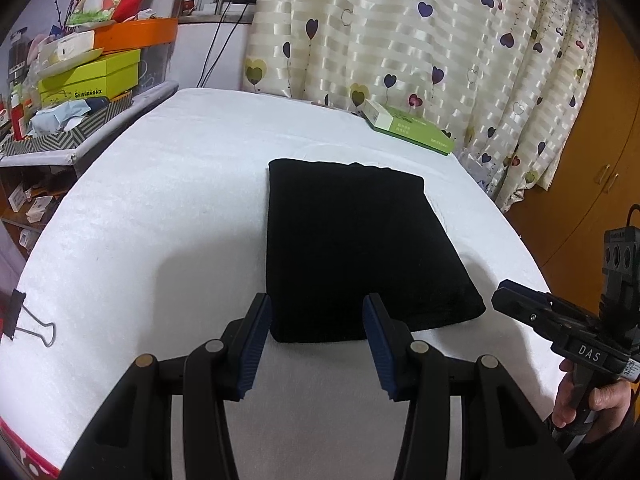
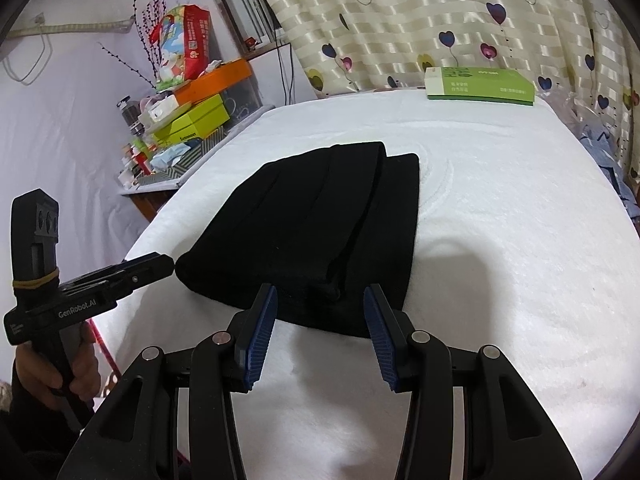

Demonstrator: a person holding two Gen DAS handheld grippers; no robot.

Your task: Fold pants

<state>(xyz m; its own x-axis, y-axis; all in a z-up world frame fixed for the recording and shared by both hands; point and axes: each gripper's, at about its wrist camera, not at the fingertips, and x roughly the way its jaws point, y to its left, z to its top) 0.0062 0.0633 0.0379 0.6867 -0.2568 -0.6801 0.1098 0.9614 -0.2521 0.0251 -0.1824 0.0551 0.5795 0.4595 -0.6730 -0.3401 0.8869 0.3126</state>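
Observation:
The black pants (image 1: 352,248) lie folded into a compact rectangle in the middle of the white towel-covered table (image 1: 160,220). My left gripper (image 1: 317,300) hovers open at the bundle's near edge, its blue pads (image 1: 256,344) apart with nothing between them. In the right wrist view the pants (image 2: 320,228) show stacked layers along one side. My right gripper (image 2: 320,290) is open over the near edge of the bundle, holding nothing. Each gripper shows in the other's view: the right one (image 1: 500,294) off the bundle's right corner, the left one (image 2: 170,264) off its left corner. A hand holds each handle.
A green box (image 1: 412,126) sits at the table's far edge by the heart-patterned curtain (image 1: 400,40). A binder clip (image 1: 28,320) clamps the cloth at the left edge. A cluttered shelf of boxes (image 1: 80,80) stands to the left, a wooden cabinet (image 1: 592,160) to the right.

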